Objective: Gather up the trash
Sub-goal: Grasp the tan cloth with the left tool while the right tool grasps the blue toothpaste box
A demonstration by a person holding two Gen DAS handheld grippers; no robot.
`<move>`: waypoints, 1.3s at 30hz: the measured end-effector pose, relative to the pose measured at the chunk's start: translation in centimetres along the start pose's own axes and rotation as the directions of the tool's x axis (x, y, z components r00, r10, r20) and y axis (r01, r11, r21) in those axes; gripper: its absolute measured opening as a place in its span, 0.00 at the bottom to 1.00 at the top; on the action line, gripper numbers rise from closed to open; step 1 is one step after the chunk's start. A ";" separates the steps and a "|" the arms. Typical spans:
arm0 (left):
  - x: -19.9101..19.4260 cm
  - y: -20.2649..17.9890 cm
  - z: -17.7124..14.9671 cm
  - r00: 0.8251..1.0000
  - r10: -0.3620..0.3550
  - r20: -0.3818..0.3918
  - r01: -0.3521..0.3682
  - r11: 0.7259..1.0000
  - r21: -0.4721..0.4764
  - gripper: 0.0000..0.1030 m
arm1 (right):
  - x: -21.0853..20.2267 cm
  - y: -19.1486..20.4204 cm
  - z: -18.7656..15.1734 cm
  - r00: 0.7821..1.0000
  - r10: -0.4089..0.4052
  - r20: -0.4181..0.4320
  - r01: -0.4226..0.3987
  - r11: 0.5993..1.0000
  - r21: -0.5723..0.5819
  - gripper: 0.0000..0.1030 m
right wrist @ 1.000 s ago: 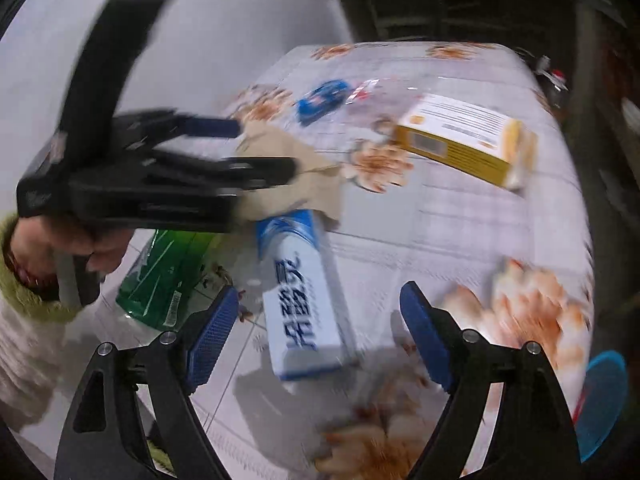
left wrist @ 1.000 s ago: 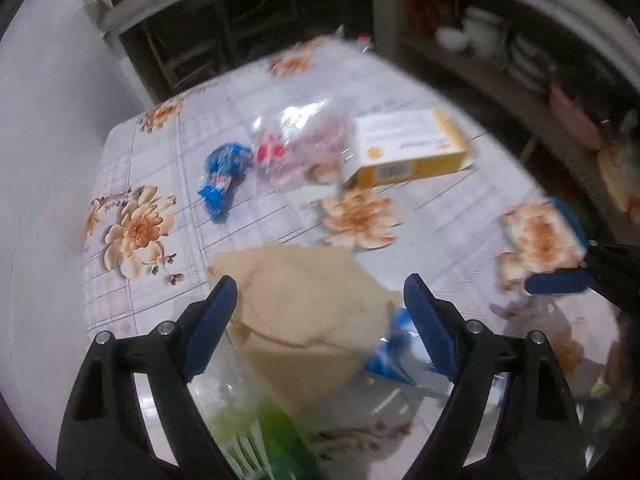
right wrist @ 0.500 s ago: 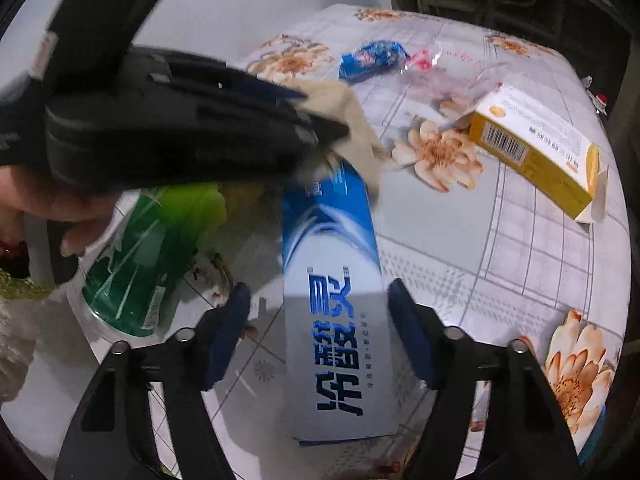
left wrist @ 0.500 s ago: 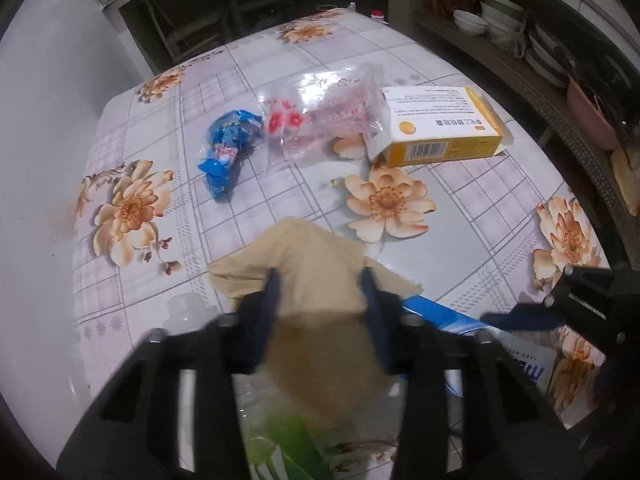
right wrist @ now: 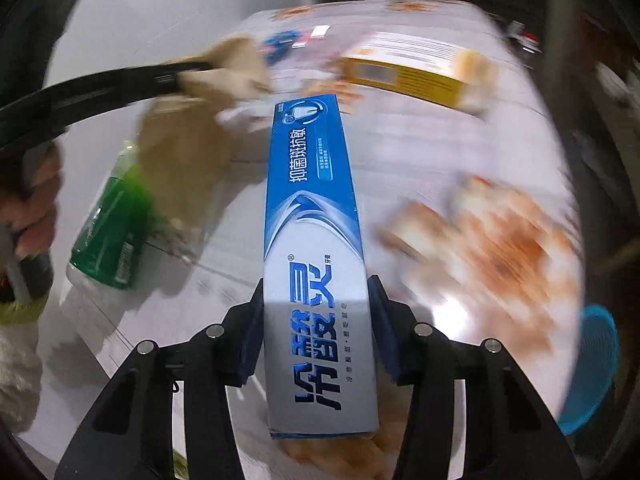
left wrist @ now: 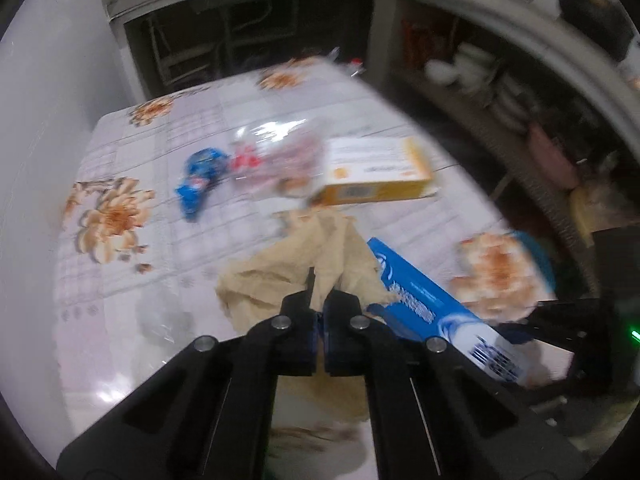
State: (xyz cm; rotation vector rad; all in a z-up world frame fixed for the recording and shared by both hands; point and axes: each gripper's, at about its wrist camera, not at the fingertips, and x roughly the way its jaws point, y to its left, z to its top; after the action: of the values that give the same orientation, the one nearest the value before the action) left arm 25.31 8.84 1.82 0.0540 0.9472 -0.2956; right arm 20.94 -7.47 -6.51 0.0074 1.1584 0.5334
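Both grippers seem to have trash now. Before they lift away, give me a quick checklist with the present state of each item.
1. Left gripper shut on the beige tissue: ok.
2. Right gripper around the blue toothpaste box, jaws just closing, pads at its sides: ok.
3. Firm pinch on the box: cannot tell.
4. Green bottle clear of the tissue: cannot tell, blurred.
5. Yellow box and blue wrapper collected: not ok.
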 end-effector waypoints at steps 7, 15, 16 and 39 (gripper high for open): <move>-3.2 -4.0 -4.1 0.961 -0.210 0.182 0.241 0.957 -0.163 0.00 | -4.8 -5.4 -5.6 0.996 -0.068 0.056 0.056 0.981 0.186 0.46; 0.8 -7.5 -9.8 0.992 -0.102 0.070 0.110 0.986 -0.121 0.00 | -5.2 -6.4 -7.2 0.995 -0.064 0.078 0.043 0.969 0.244 0.46; 1.4 -7.9 -10.3 0.996 -0.081 0.041 0.085 0.991 -0.103 0.00 | -5.1 -6.4 -7.1 0.995 -0.065 0.079 0.044 0.969 0.243 0.46; -0.3 -6.7 -11.1 1.000 0.004 -0.006 -0.005 0.993 -0.115 0.68 | -5.0 -5.9 -5.0 0.995 -0.027 0.091 0.004 0.971 0.237 0.58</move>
State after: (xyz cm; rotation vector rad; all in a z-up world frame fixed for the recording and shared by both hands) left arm 14.48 4.48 -3.88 -0.0491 0.9684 -0.2364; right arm 17.52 -15.95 -5.88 0.2270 1.1232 0.3740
